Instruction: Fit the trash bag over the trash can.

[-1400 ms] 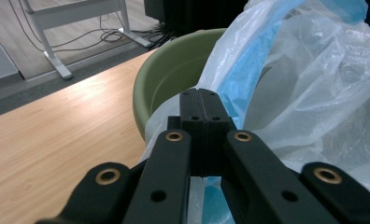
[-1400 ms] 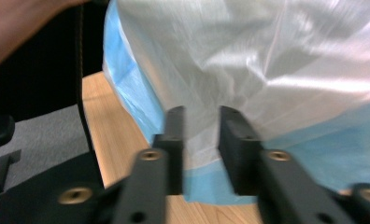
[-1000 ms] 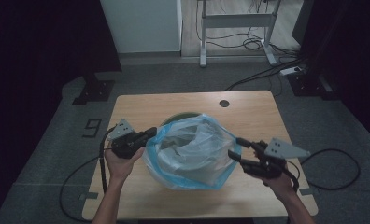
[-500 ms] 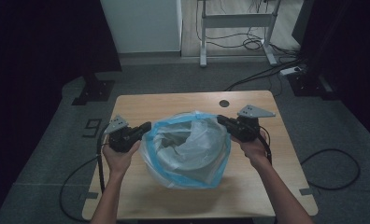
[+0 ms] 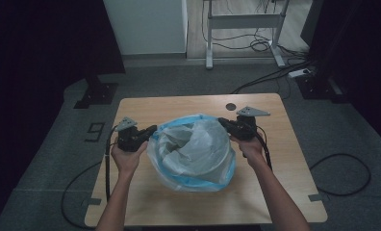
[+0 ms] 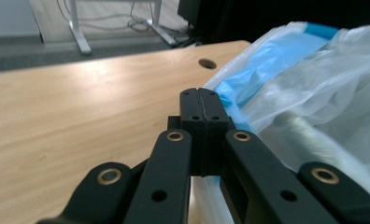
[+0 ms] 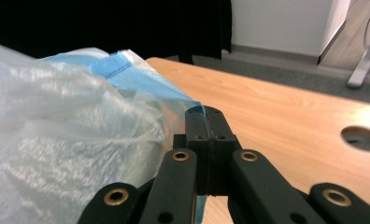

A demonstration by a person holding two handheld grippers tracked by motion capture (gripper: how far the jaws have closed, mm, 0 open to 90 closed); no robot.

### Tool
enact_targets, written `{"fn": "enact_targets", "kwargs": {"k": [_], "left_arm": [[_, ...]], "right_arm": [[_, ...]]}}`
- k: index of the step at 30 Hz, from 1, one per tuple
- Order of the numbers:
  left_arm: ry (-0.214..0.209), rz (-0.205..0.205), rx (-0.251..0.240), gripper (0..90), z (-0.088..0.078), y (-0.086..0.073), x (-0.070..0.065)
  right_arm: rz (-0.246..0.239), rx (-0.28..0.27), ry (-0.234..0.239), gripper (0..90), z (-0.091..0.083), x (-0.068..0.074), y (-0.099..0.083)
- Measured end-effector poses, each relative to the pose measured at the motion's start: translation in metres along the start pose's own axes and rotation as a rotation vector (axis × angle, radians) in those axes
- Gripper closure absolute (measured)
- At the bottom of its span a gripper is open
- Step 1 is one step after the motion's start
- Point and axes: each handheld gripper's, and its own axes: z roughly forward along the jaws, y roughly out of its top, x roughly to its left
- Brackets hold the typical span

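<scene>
left gripper point(image 5: 151, 130), centre-left of the high view: jaws pressed together on the left edge of the plastic bag point(image 5: 193, 151); in the left gripper view point(image 6: 202, 103) the two black jaws meet with no gap, and clear film with a blue band lies against their right side. whether film is actually caught between them cannot be told for certain, though the taut edge suggests a pinch.

right gripper point(image 5: 223, 122), centre-right of the high view: jaws likewise closed; in the right gripper view point(image 7: 205, 122) a sliver of the blue band rises from the seam between them, so this gripper pinches the bag's rim.

the plastic bag, translucent with a blue rim, sits at the middle of the tabletop point(image 5: 275, 192), its mouth pulled wide between the two grippers. it appears to be draped over a round container, of which a grey curved wall point(image 5: 216, 169) shows faintly through the film; what it is cannot be told.

judged progress: both sides of the rim are gripped and the mouth is spread open. the near rim hangs low toward the bottom of the frame, the far rim stands up crumpled. left to do, by appearance: drawing the rim down evenly all round and letting go.

a round cable hole point(image 5: 231, 106) lies in the tabletop beyond the bag.
</scene>
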Motion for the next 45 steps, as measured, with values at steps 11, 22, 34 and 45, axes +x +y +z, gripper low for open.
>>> {"fn": "enact_targets", "kwargs": {"k": [11,22,34,45], "left_arm": [[-0.029,-0.041,0.102,89.9,0.022,-0.006,0.000],[-0.046,-0.074,0.130,89.8,0.020,-0.024,0.006],[-0.044,-0.052,0.080,89.8,0.015,-0.023,0.002],[-0.045,-0.060,0.067,89.8,0.014,-0.024,0.000]], "right_arm": [[0.082,0.077,0.042,89.2,0.014,-0.009,-0.011],[0.107,0.133,0.003,89.1,0.010,-0.020,-0.033],[0.086,-0.102,-0.016,55.9,-0.047,-0.010,-0.015],[-0.061,-0.115,0.340,41.8,-0.117,0.045,-0.053]]}}
